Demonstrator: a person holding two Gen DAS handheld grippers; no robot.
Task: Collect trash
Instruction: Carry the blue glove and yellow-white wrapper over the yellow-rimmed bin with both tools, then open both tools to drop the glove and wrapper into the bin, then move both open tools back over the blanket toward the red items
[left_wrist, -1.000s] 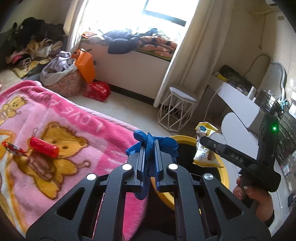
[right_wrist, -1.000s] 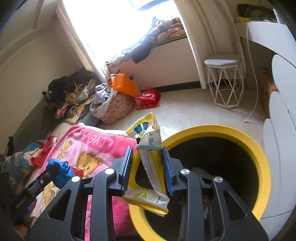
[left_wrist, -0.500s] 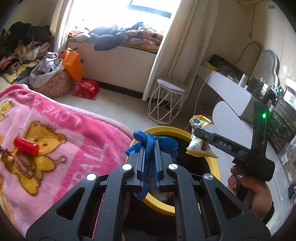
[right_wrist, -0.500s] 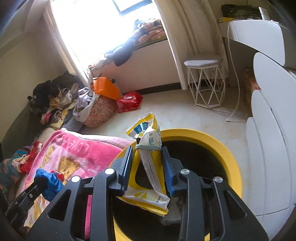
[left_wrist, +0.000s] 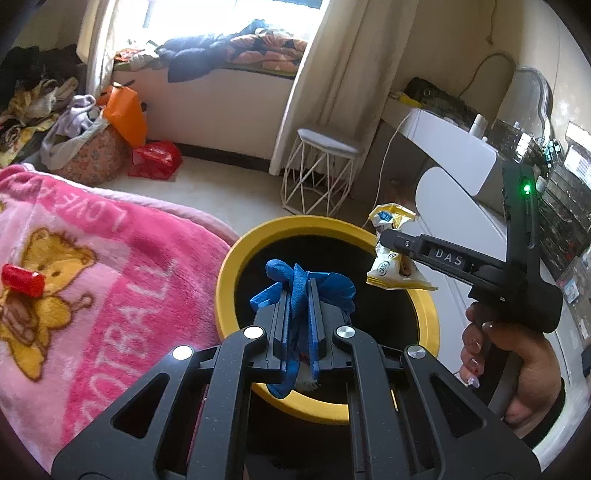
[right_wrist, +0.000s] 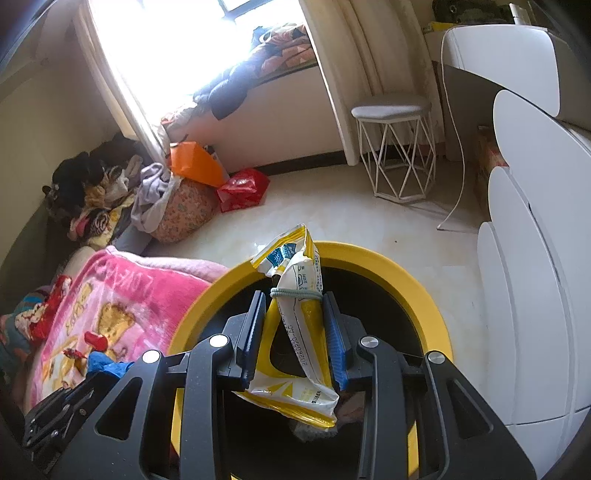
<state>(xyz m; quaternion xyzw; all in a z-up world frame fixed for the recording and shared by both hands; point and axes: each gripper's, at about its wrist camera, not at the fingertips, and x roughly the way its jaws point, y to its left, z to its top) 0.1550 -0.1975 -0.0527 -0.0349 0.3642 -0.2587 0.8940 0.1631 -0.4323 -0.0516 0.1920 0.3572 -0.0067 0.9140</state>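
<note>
A round bin with a yellow rim (left_wrist: 236, 258) (right_wrist: 399, 273) and a dark inside stands on the floor beside the bed. My left gripper (left_wrist: 298, 286) is shut on a crumpled blue glove (left_wrist: 332, 288) and hangs over the bin's mouth. Over the same opening my right gripper (right_wrist: 295, 295) (left_wrist: 384, 240) is shut on a yellow and white wrapper (right_wrist: 295, 280) (left_wrist: 391, 266) bound by a green band. A person's hand (left_wrist: 517, 354) grips the right tool's handle. A red wrapper (left_wrist: 22, 280) (right_wrist: 94, 339) lies on the pink blanket.
A pink bear blanket (left_wrist: 92, 288) covers the bed left of the bin. A white wire stool (left_wrist: 325, 170), a white desk (left_wrist: 454, 151) and white rounded panels (right_wrist: 535, 280) stand to the right. A laundry basket (right_wrist: 181, 210), an orange bag (right_wrist: 195, 164) and a red bag (right_wrist: 243, 188) sit near the window.
Both grippers have moved forward and down from beside the bed until they hang over the bin's mouth, which now looks larger and closer. Their grips have not changed.
</note>
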